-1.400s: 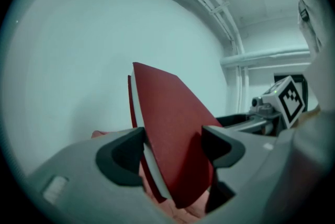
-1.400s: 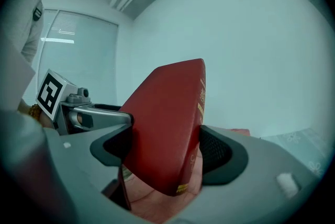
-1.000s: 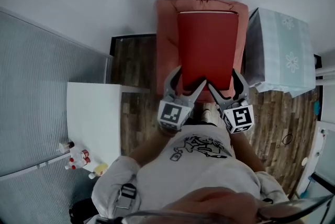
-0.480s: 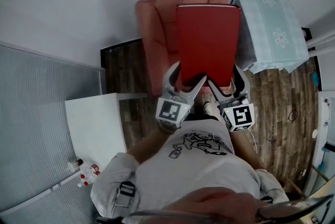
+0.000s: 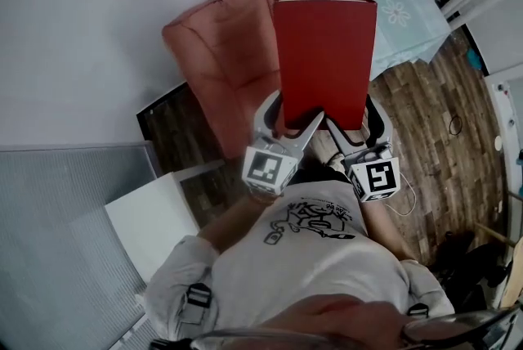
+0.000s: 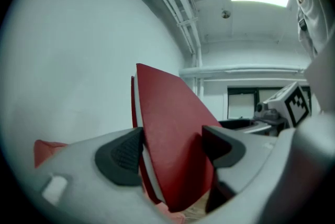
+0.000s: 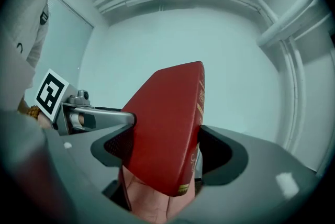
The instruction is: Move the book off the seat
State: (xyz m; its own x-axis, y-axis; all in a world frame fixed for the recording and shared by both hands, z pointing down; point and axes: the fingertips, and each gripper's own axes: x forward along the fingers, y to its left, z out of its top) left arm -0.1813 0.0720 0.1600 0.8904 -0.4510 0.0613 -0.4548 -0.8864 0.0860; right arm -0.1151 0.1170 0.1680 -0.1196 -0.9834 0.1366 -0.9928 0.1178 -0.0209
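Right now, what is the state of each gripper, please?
Left gripper: shut on the red book.
Right gripper: shut on the same red book.

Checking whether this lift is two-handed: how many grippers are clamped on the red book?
2. The left gripper grips the red book at its near edge, on the left side; the right gripper grips the same edge on the right. Each has the book between its jaws.
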